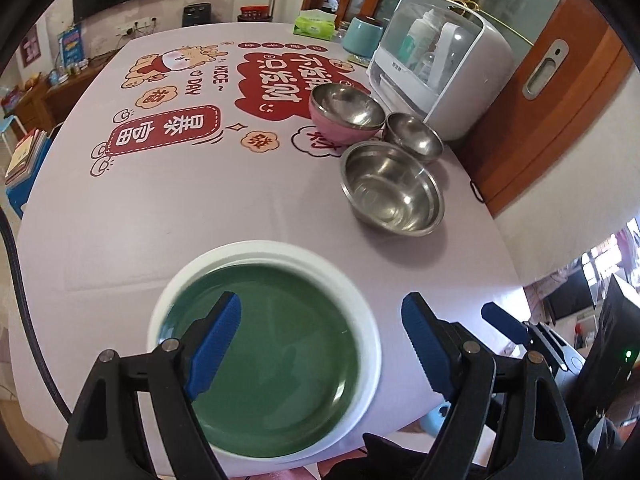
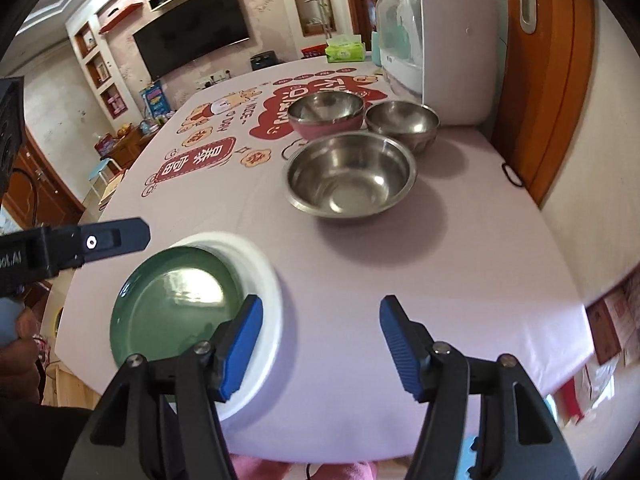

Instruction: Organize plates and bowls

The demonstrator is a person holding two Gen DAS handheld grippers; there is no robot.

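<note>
Jaws of left gripper and right gripper gape empty above green plate (stacked on white plate).

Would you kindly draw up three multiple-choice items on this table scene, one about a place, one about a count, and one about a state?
1. Where does the green plate lie?
A. inside the largest steel bowl
B. on a white plate near the table's front edge
C. on top of the white appliance

2. How many bowls stand on the table?
A. two
B. three
C. five

3. How is the left gripper?
A. open, holding nothing
C. shut on a bowl
B. shut on the green plate

Answers:
1 B: the white plate rims it, just ahead of the fingers.
2 B: a pink bowl, a small steel bowl and a large steel bowl.
3 A: its blue fingers stand apart above the plate.
</note>
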